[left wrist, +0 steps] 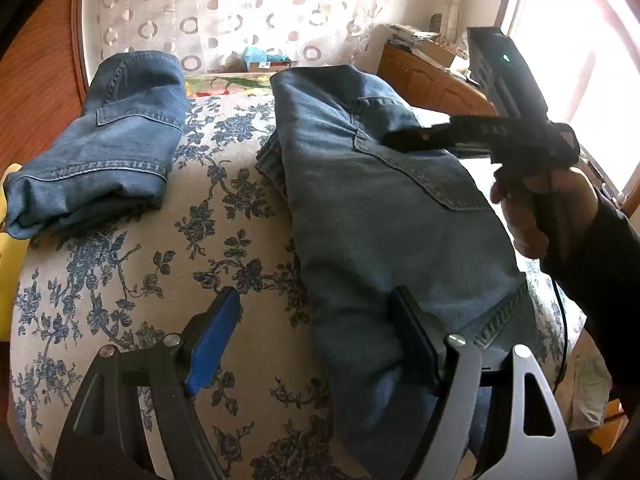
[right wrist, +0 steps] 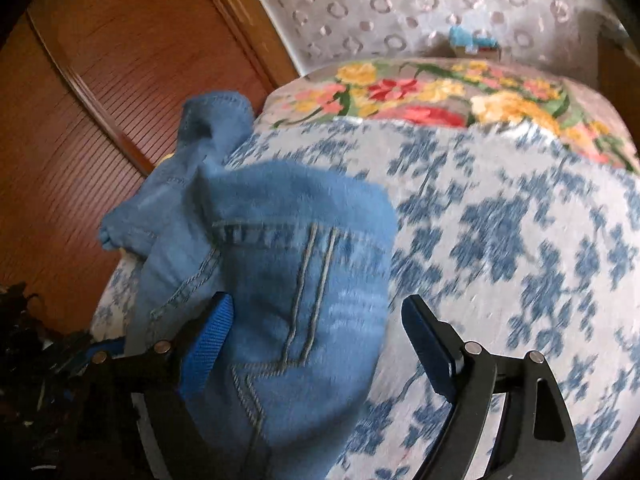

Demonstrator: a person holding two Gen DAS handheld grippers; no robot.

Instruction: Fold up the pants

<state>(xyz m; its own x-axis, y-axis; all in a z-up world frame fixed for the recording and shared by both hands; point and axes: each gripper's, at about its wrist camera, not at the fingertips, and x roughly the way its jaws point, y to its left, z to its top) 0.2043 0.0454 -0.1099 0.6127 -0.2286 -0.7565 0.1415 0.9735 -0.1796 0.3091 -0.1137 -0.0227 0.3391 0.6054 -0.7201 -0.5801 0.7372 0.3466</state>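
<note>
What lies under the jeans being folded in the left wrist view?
The jeans lie on the blue floral bedsheet, which shows around them. The sheet beneath is covered, so anything under the denim is hidden.

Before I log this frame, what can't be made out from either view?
- Right wrist view: jeans and bedspread are motion-blurred, so I can't say whether the right claw touches the denim.
- Left wrist view: the near end of the jeans is cut off by the bottom edge and the left claw.
- Left wrist view: the window is blown out by glare.
</note>
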